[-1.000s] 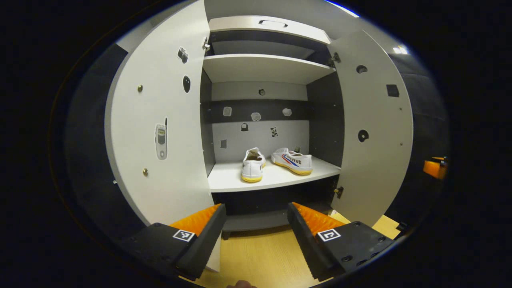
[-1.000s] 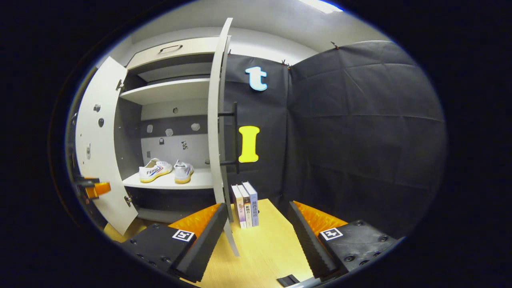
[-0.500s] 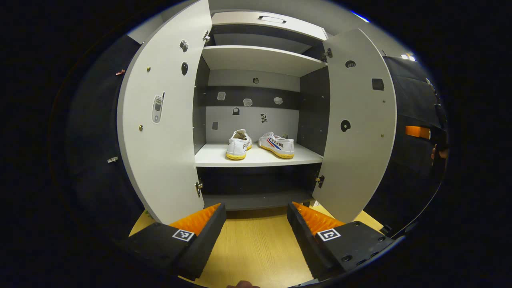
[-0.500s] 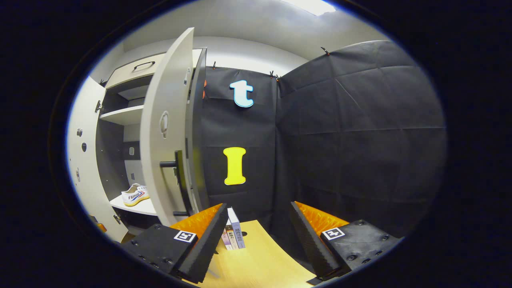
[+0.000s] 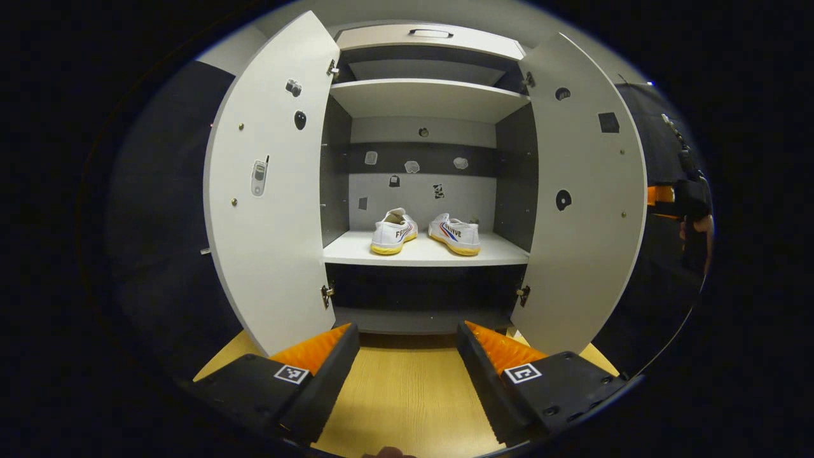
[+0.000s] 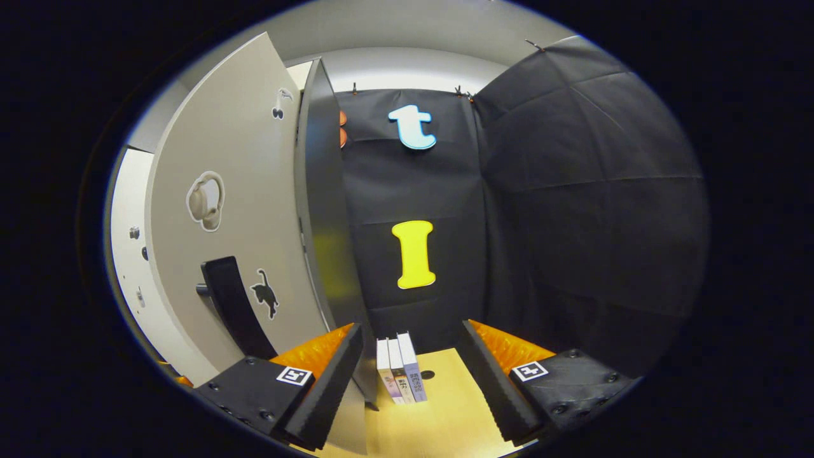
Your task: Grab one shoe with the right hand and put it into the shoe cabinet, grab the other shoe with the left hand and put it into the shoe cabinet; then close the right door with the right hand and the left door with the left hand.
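Observation:
In the left gripper view two white shoes with yellow soles, one (image 5: 394, 231) beside the other (image 5: 455, 233), rest on the middle shelf (image 5: 426, 254) of the shoe cabinet. Its left door (image 5: 270, 191) and right door (image 5: 582, 203) both stand wide. My left gripper (image 5: 407, 369) is open and empty, back from the cabinet over the wood floor. My right gripper (image 6: 410, 375) is open and empty, beside the outer face of the right door (image 6: 222, 210), whose dark handle (image 6: 232, 305) lies just left of its left finger. The right gripper (image 5: 677, 200), held by a hand, shows past the right door's edge.
Three upright books (image 6: 400, 375) stand on the light wood floor (image 6: 439, 420) ahead of the right gripper, by the cabinet's dark side panel (image 6: 324, 216). Black cloth walls close the booth behind and to the right. An upper shelf (image 5: 426, 95) sits above the shoes.
The left gripper has drawn back and centred on the cabinet. The right gripper has swung round behind the right door, so the door's outer face and handle loom closer and the shoes have gone from its view.

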`<action>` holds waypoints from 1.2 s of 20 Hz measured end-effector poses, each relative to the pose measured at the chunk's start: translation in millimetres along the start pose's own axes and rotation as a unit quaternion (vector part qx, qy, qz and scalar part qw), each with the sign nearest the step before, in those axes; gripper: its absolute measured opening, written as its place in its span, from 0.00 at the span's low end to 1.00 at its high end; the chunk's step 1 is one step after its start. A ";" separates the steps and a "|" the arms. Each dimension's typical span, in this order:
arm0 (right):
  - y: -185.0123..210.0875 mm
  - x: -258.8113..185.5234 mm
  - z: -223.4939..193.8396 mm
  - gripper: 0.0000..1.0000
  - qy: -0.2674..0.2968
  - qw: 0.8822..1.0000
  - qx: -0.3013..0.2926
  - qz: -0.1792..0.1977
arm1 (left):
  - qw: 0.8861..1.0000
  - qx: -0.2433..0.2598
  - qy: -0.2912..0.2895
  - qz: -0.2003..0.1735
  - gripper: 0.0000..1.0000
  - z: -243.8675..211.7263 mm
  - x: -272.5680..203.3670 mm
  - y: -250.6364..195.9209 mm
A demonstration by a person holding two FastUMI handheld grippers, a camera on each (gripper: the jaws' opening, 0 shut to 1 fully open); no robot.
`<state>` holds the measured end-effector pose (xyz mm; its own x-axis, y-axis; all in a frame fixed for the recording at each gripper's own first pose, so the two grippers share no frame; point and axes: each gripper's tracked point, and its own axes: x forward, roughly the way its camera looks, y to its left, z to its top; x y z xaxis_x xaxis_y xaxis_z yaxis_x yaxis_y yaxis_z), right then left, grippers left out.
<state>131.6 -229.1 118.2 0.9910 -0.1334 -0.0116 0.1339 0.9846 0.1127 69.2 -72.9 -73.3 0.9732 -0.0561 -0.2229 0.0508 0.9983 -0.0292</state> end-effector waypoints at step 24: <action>132.6 -24.8 -8.7 0.98 -0.032 0.999 -0.040 0.016 | 0.997 -0.018 -0.002 0.076 0.96 -5.5 -43.1 162.7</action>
<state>124.8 -94.3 124.7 0.9928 -0.1059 0.0552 0.1043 0.9940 0.0316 34.3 91.8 -73.8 0.9701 0.0953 -0.2234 -0.1046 0.9940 -0.0304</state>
